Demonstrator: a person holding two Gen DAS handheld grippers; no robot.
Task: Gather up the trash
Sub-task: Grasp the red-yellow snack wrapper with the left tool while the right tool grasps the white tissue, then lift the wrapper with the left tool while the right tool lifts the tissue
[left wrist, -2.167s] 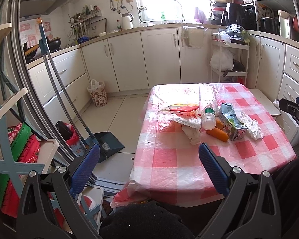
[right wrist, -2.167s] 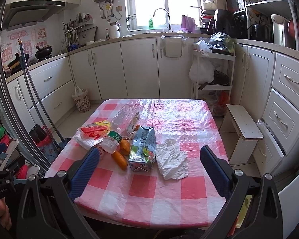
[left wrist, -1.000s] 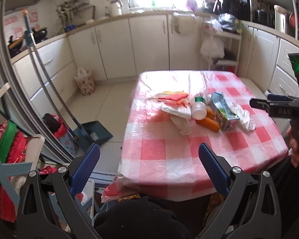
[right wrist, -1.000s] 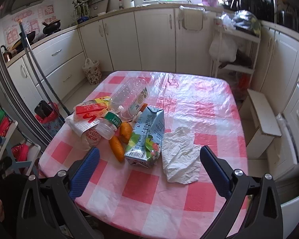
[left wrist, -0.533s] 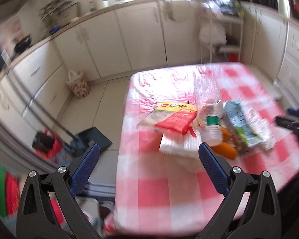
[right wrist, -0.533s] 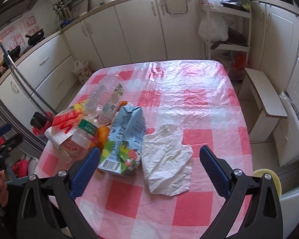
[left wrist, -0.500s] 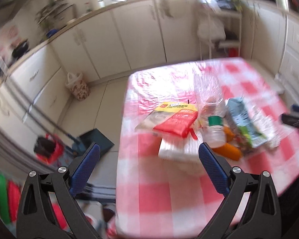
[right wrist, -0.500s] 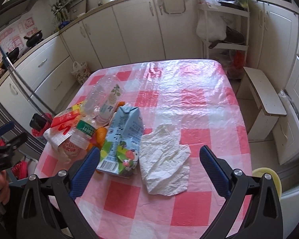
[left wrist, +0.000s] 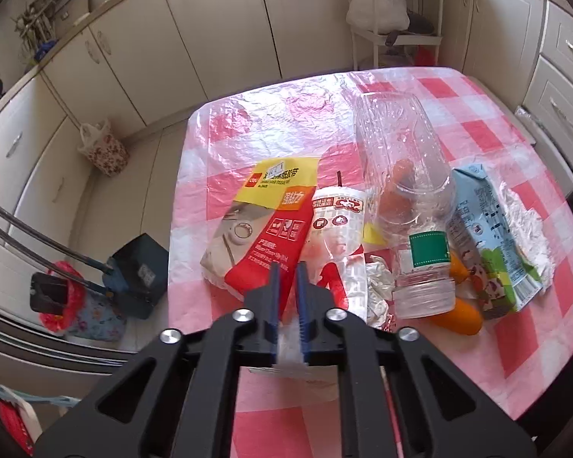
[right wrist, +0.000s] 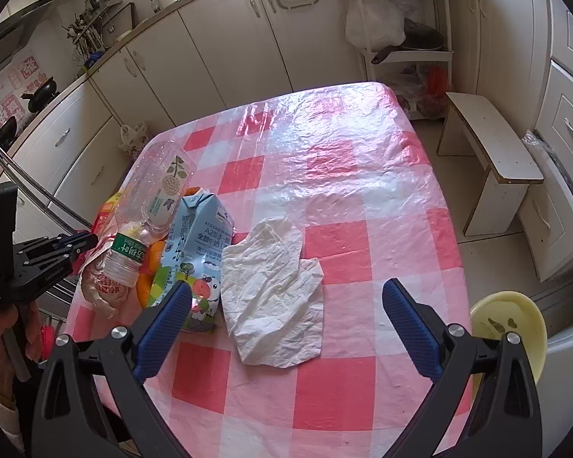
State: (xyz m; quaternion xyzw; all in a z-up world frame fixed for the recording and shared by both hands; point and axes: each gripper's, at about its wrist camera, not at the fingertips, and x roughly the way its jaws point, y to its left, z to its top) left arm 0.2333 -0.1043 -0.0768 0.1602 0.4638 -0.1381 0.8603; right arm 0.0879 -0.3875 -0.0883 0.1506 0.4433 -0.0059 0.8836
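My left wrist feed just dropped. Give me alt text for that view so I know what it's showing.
The left gripper has its blue fingers shut over the near edge of a red and yellow packet on a pink checked tablecloth. To the packet's right lie a printed plastic wrapper, two clear plastic bottles, orange peel, a blue milk carton and crumpled tissue.
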